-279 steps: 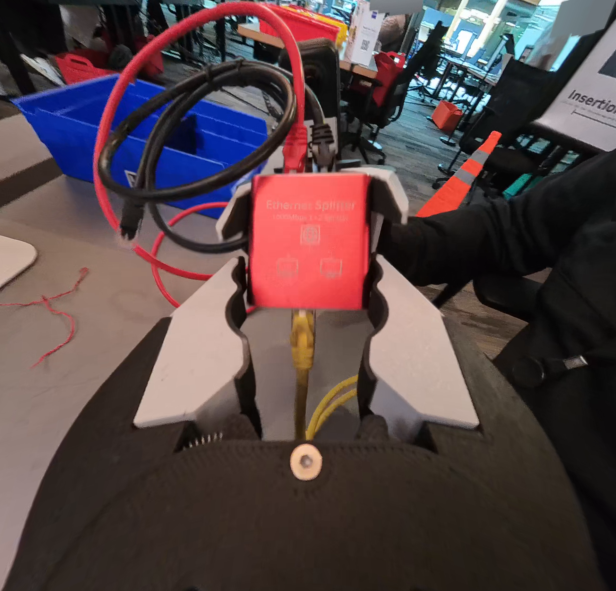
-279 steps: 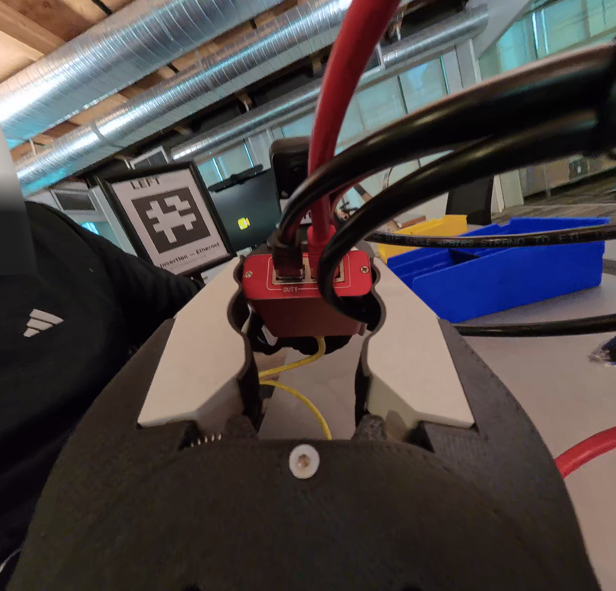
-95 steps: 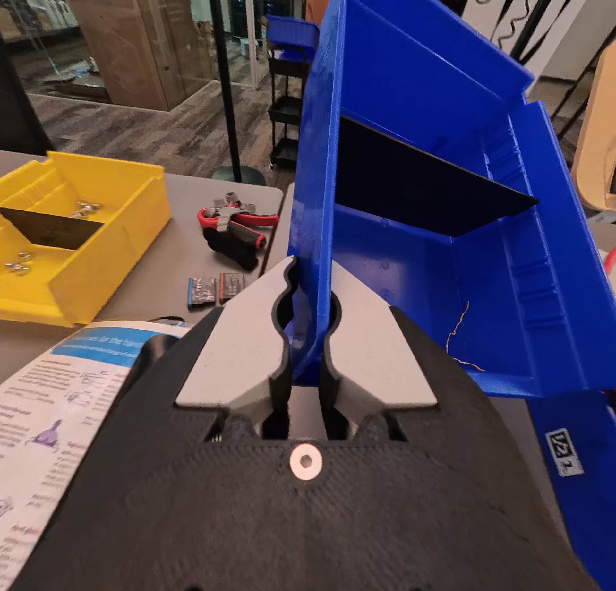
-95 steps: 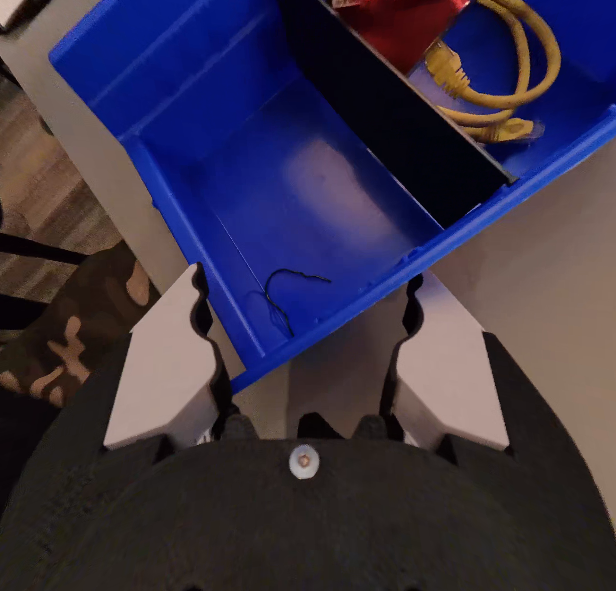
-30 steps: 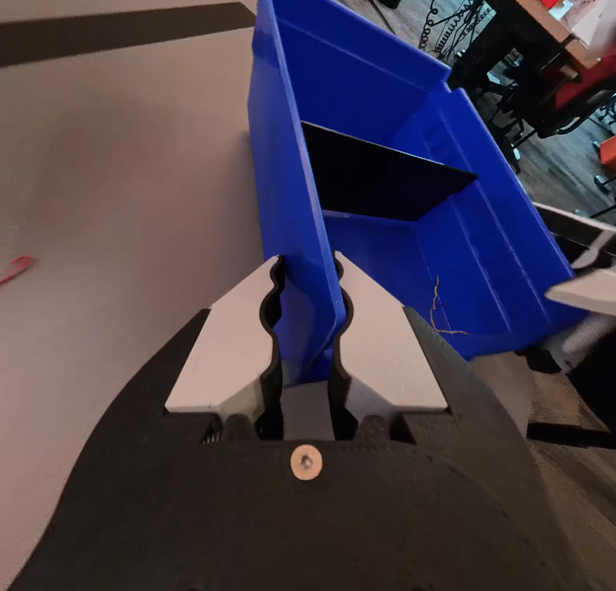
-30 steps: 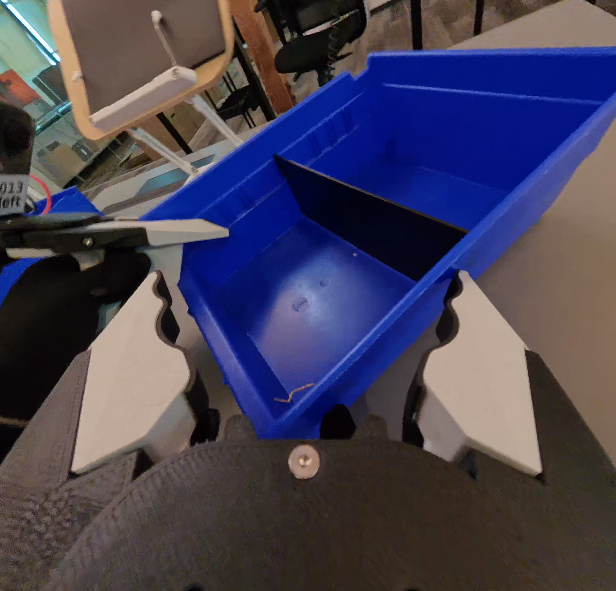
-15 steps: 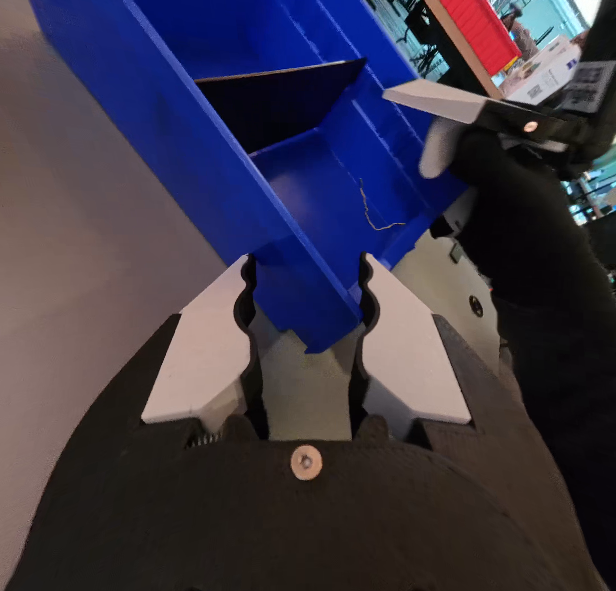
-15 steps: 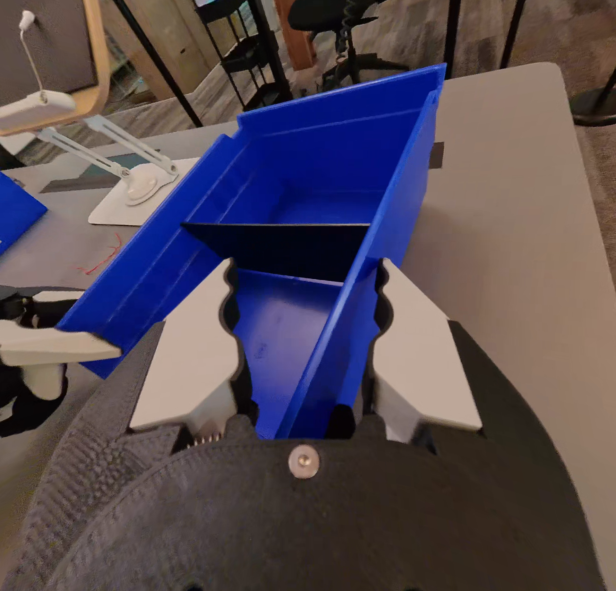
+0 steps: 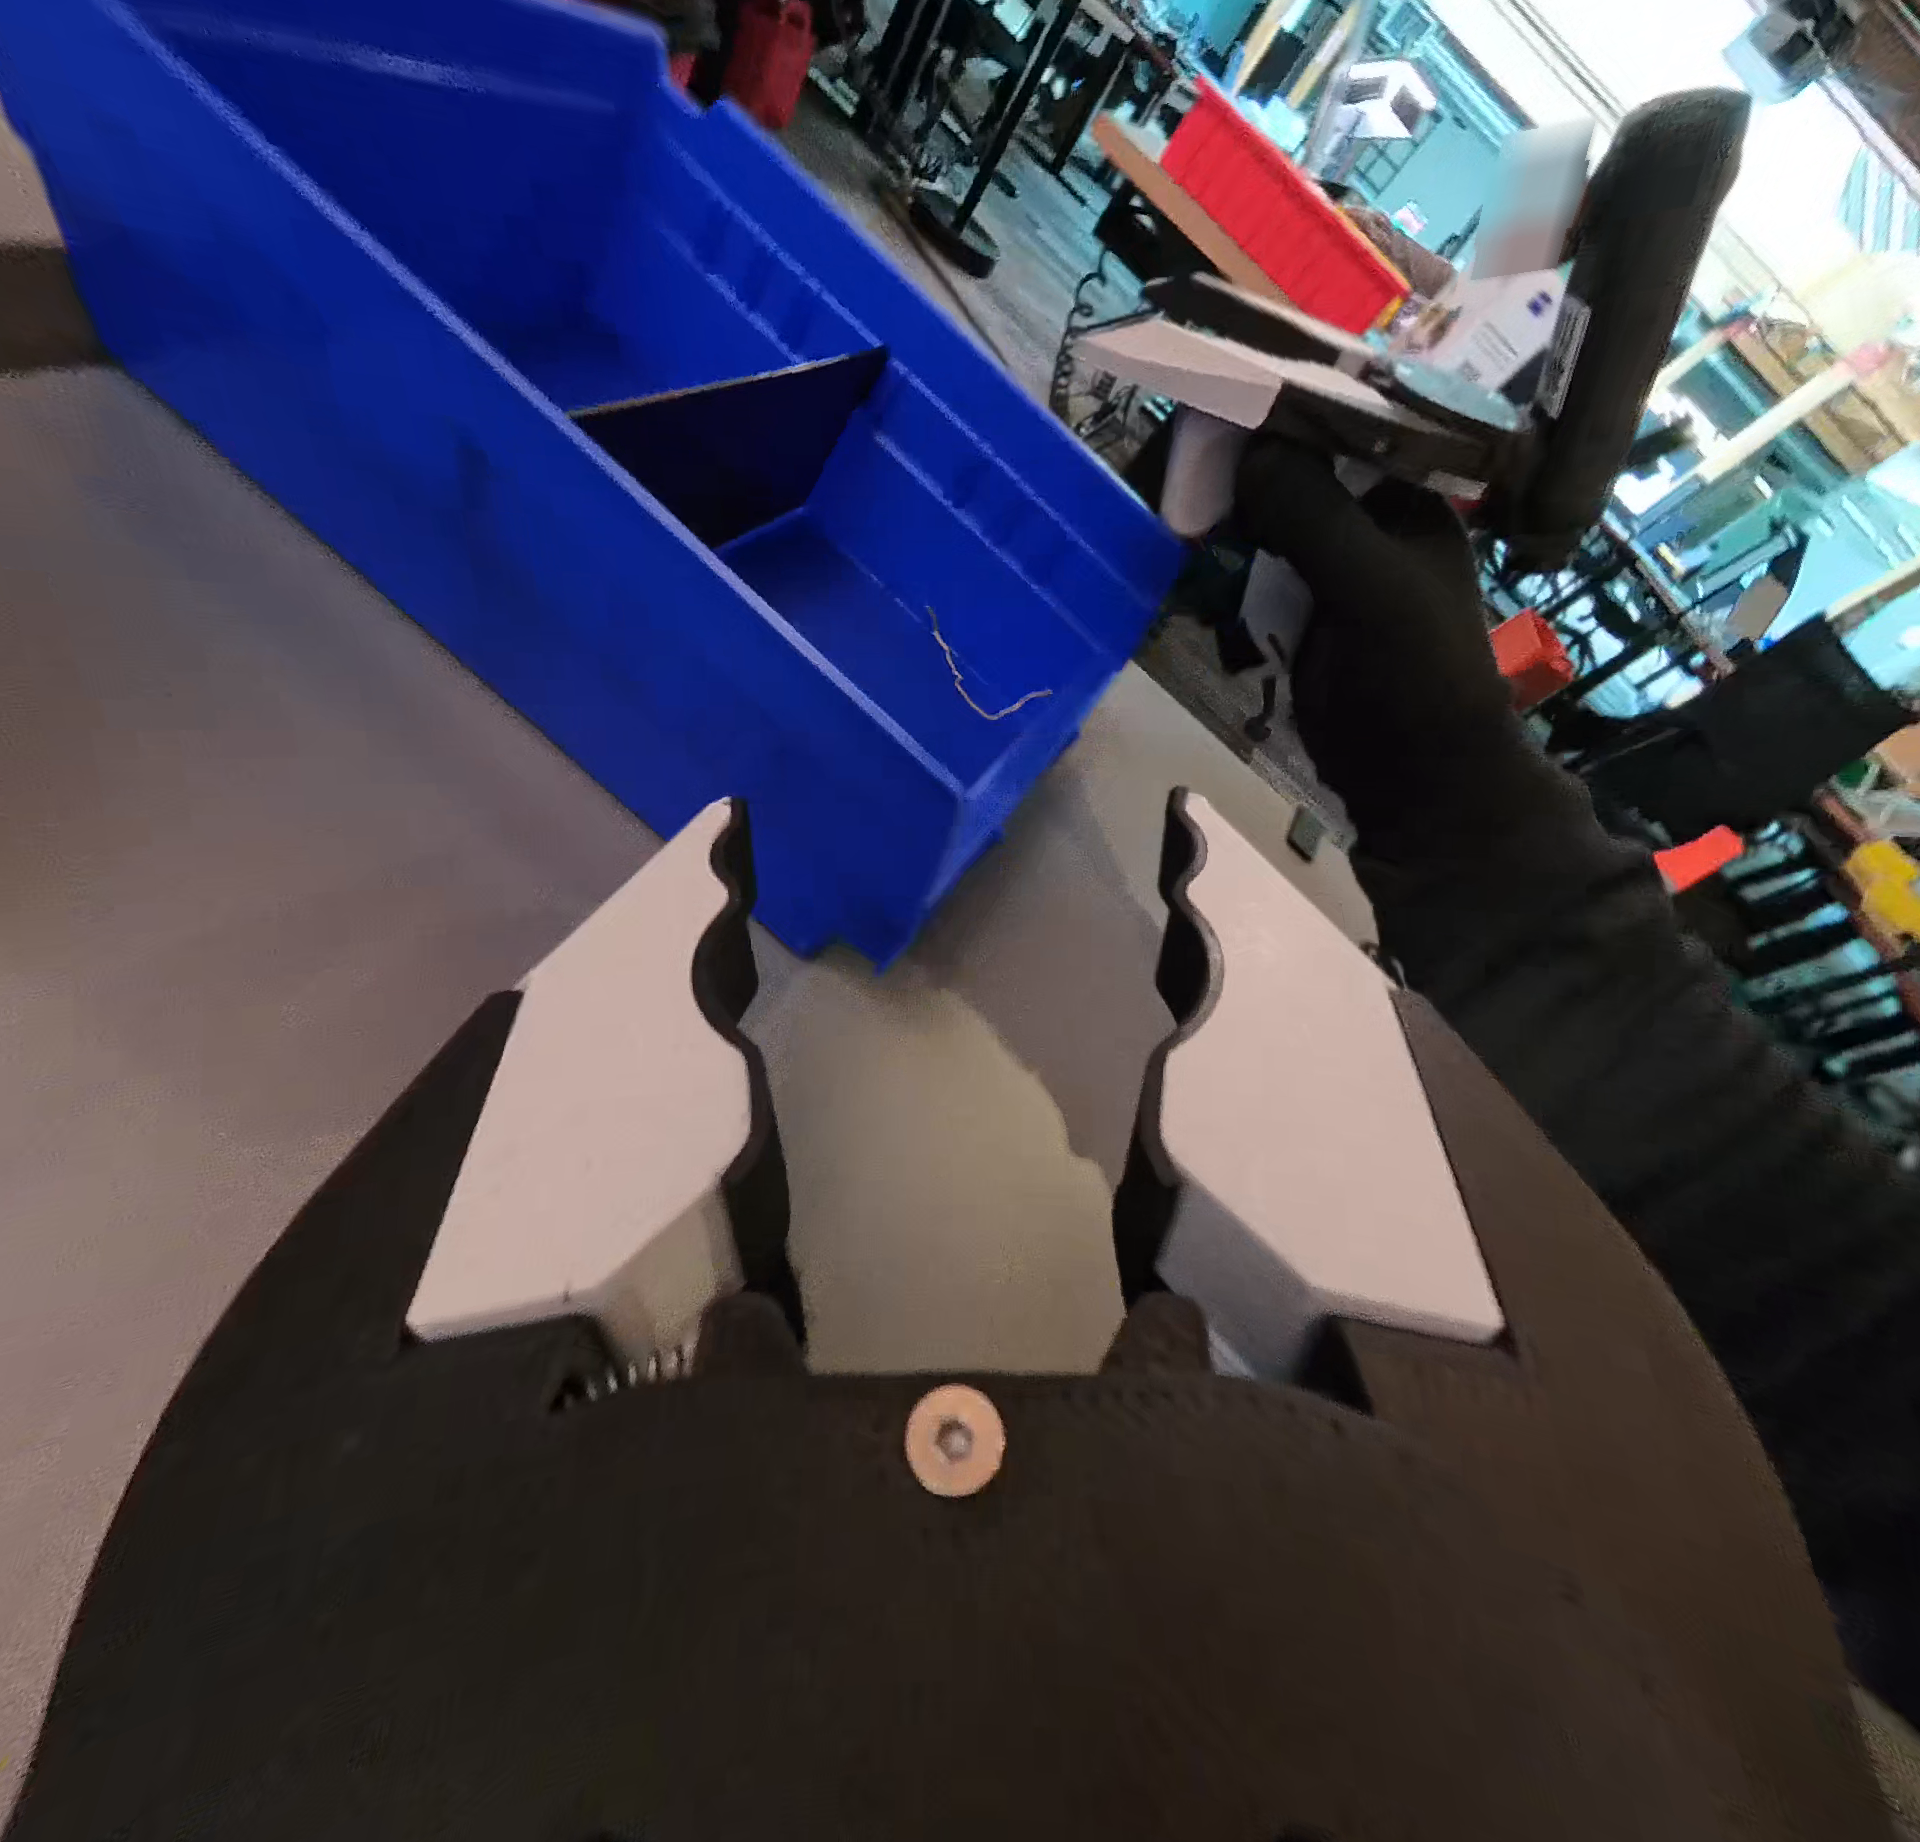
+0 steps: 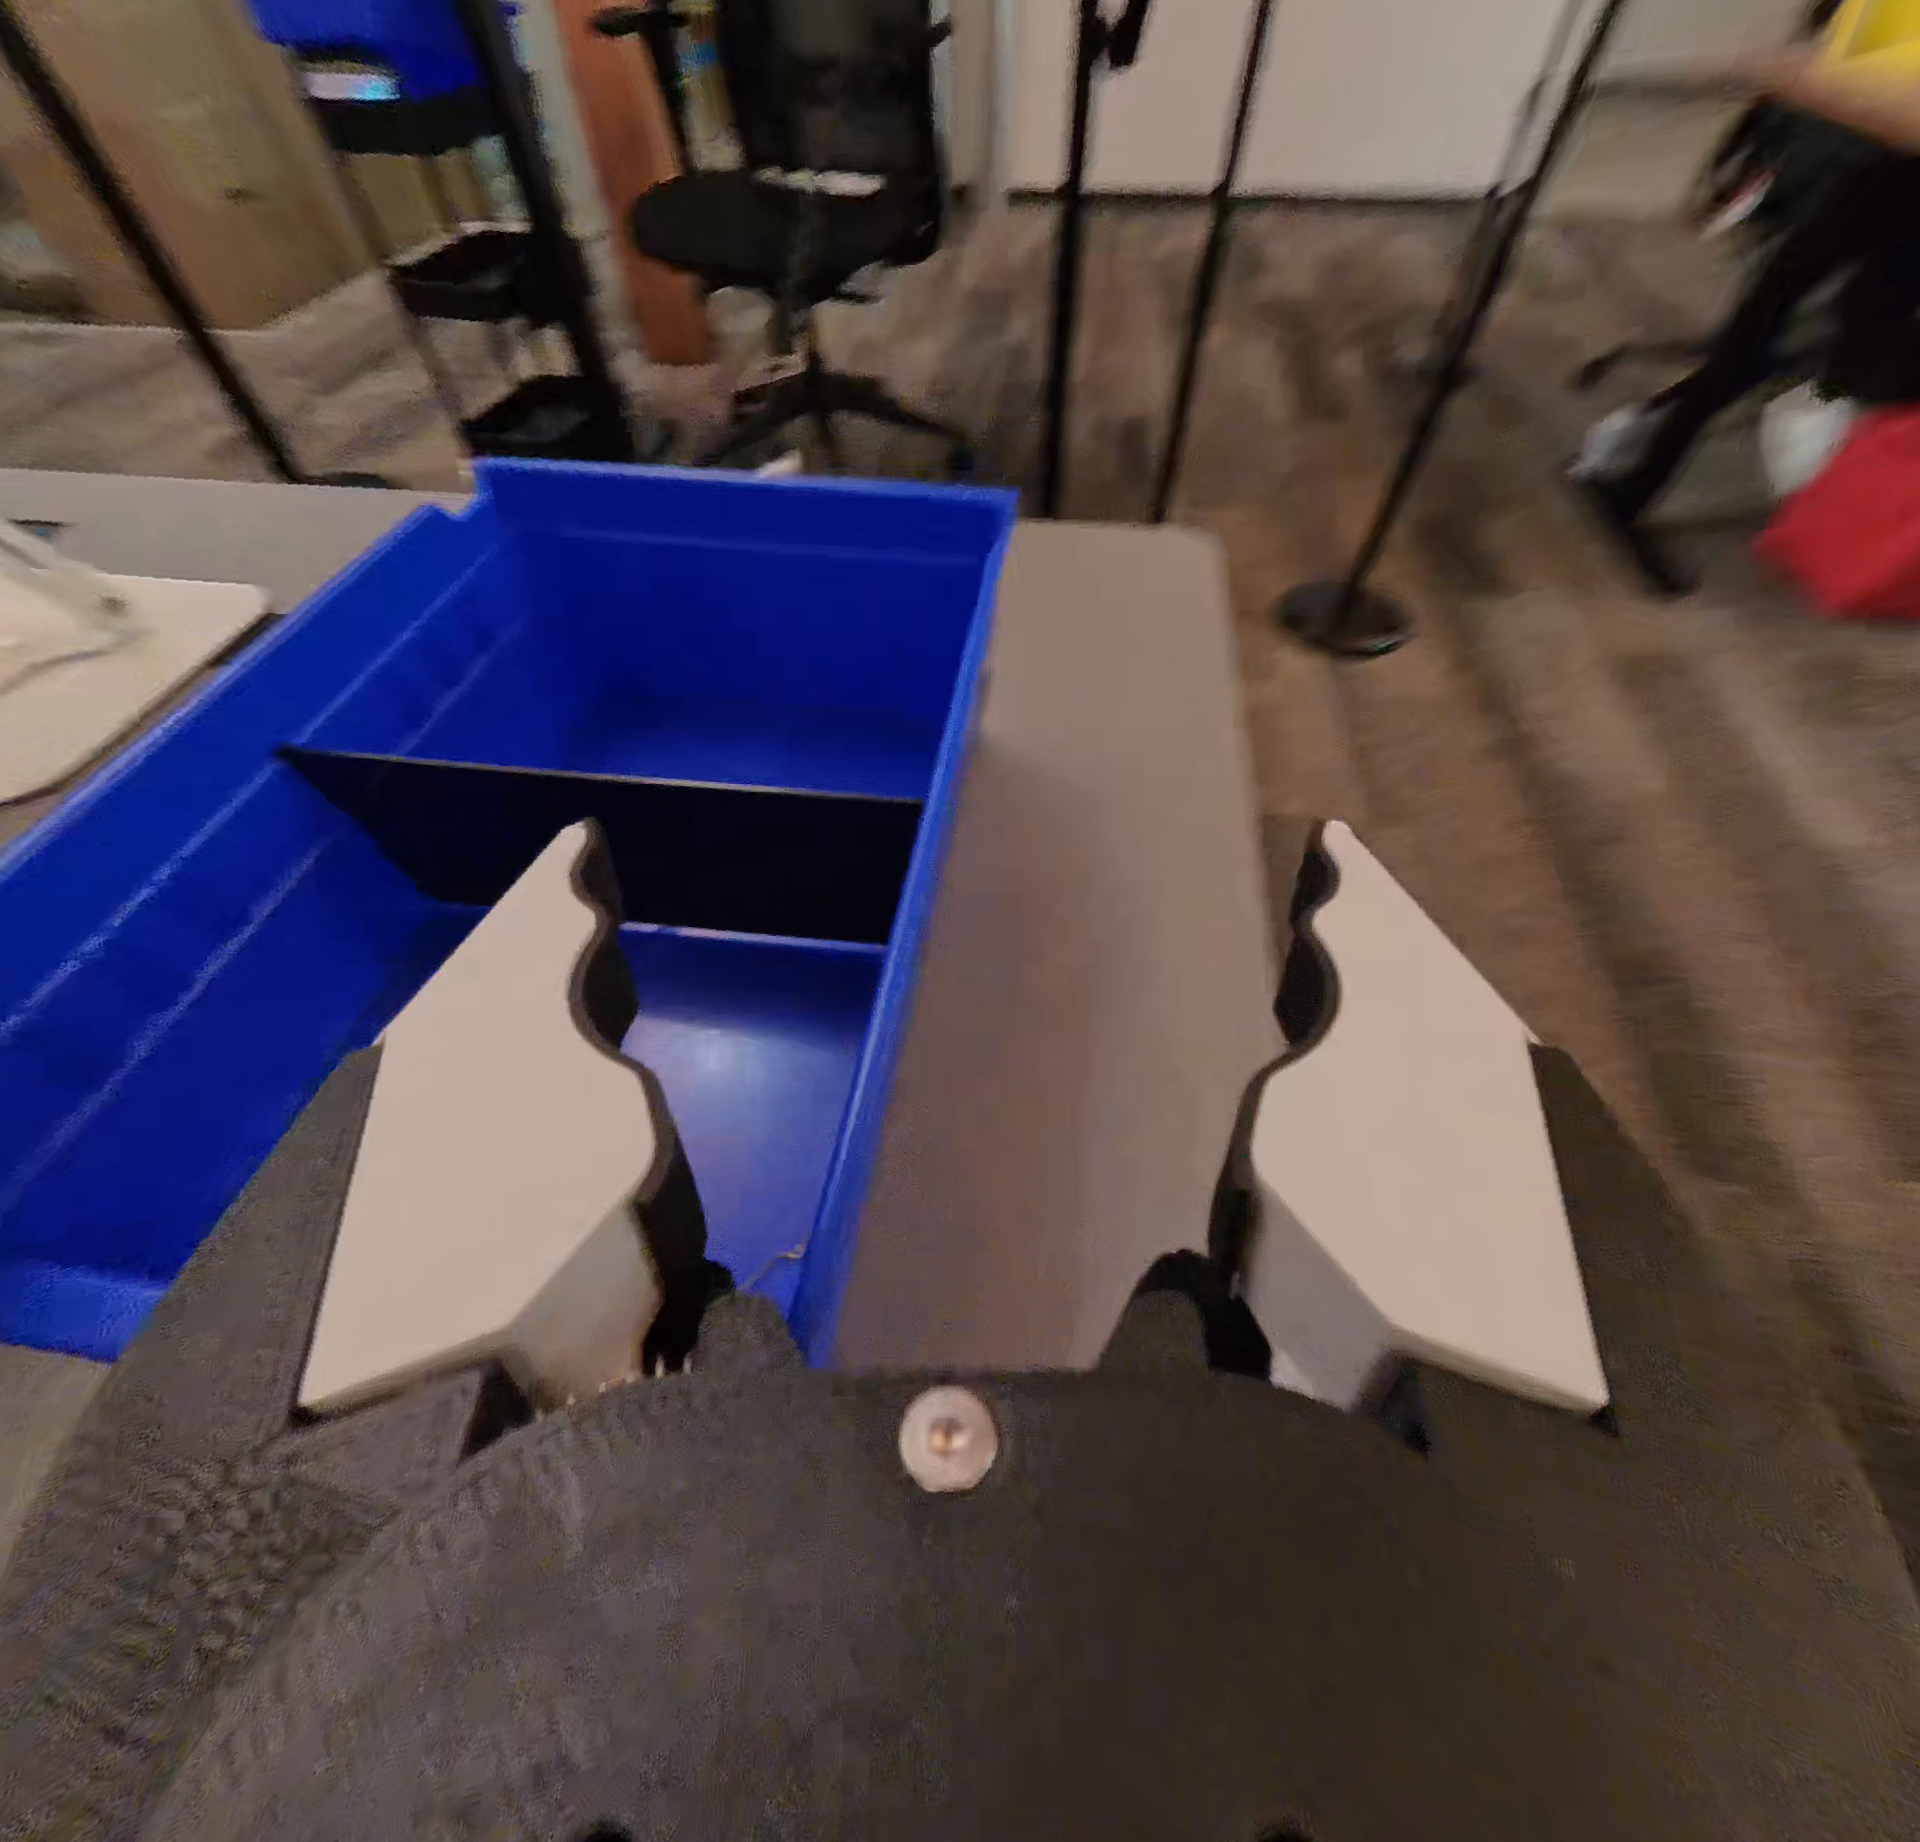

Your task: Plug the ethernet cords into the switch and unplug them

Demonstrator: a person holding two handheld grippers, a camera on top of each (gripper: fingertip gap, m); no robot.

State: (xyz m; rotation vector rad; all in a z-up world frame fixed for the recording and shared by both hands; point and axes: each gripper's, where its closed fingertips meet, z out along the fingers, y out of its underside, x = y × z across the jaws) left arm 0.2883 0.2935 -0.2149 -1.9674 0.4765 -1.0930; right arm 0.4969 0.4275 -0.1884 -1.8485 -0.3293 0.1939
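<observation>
**Both grippers empty beside the blue bin; no cords or switch in view**

Left gripper, grey fingers on a black printed body: jaws spread wide, nothing between them. It hovers over the grey tabletop, just short of the near corner of a long blue plastic storage bin. Fingertips do not touch the bin.

The bin sits on the tabletop, split by a black divider panel into two compartments. In the nearer compartment lies one thin, tan, kinked scrap of thread on the floor of the bin. Otherwise both compartments look bare.

Right gripper, same build: jaws wide apart, holding nothing. In the right wrist view it straddles the bin's long side wall, left finger over the near compartment, right finger over bare tabletop. Whether it touches the wall I cannot tell.

From the left wrist view the right gripper appears beyond the bin's end, held by a hand in a black glove and sleeve.

Ethernet cords and switch: neither view shows them.
</observation>
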